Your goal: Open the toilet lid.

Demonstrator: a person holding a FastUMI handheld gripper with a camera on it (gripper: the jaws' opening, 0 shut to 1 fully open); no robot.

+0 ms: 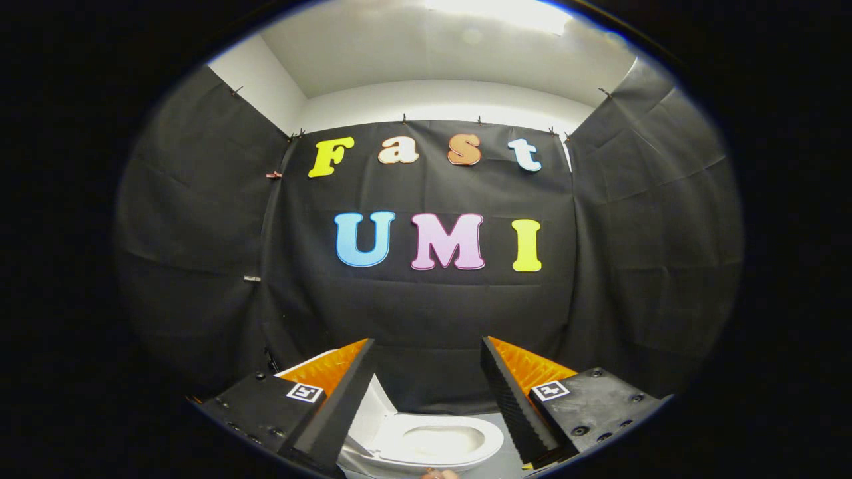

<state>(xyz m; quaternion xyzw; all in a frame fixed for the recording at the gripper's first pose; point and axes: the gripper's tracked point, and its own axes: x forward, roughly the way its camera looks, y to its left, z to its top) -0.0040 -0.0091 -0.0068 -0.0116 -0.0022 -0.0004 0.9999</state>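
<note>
The toilet [432,446] is seen at 6 o'clock, its lid [373,406] raised at 9 o'clock of the bowl. The hand-held gripper [426,372] is held level above it, fingers spread apart, nothing clamped between them.

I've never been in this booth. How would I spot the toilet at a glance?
Start at the black cloth wall straight ahead and drop to the grey floor at its foot. There, low down between the two open fingers of the hand-held gripper, sits the toilet. It is the one glossy white thing there, with an oval seat around its bowl and its lid raised to one side.
</note>
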